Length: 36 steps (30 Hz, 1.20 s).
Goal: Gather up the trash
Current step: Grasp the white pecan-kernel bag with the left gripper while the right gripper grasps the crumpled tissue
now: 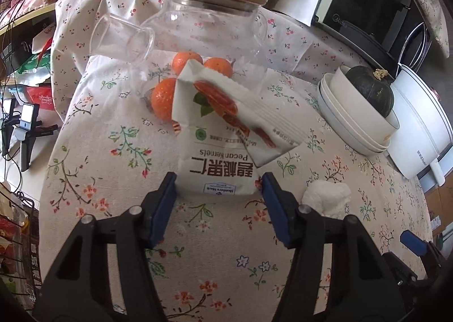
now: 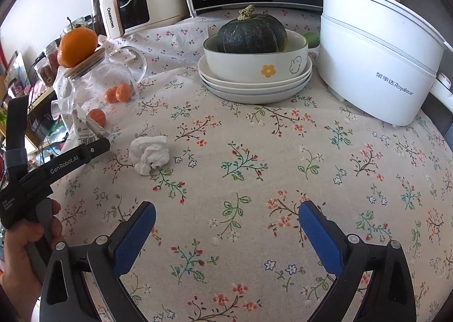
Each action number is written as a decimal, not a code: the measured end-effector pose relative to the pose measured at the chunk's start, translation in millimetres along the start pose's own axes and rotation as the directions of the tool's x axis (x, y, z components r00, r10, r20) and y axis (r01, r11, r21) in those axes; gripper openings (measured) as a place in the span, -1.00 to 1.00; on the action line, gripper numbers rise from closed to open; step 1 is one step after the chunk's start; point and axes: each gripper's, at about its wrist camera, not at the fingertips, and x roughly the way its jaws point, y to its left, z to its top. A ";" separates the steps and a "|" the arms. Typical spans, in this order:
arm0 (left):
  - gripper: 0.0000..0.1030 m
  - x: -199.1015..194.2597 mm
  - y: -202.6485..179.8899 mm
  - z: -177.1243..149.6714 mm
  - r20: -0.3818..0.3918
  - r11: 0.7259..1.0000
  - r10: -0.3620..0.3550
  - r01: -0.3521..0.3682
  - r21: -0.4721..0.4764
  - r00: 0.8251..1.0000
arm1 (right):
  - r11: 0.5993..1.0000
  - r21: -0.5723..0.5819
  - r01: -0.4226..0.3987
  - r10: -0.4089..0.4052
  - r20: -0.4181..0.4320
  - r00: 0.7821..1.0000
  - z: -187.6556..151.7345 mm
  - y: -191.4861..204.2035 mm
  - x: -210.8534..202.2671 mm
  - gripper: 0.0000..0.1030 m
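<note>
- Your left gripper (image 1: pixel 218 183) brackets the white crinkly pecan-kernel packet (image 1: pixel 220 135); its jaws aren't clearly pressing yet.
- The packet looks light and slippery: pinch its bottom edge.
- Your right gripper (image 2: pixel 226 223) hangs open and empty.

From the right gripper (image 2: pixel 226 234), the flowered tablecloth (image 2: pixel 254 152) lies bare from 11 to 2 o'clock. At 12 o'clock a white bowl holding a dark green squash (image 2: pixel 252 30), on stacked white plates (image 2: pixel 254 90), closes the far end; a white electric pot (image 2: pixel 379 67) blocks 1 to 2 o'clock. A crumpled white tissue (image 2: pixel 150 153) lies at 11, with the clear glass jar (image 2: pixel 104 81) and small oranges (image 2: pixel 119 92) at 10
</note>
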 end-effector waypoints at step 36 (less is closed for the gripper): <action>0.20 -68.9 33.7 -18.7 -0.028 0.991 0.079 -0.075 0.108 0.997 | 0.991 -0.083 -0.105 0.106 0.013 0.994 31.1 73.7 66.4 -0.33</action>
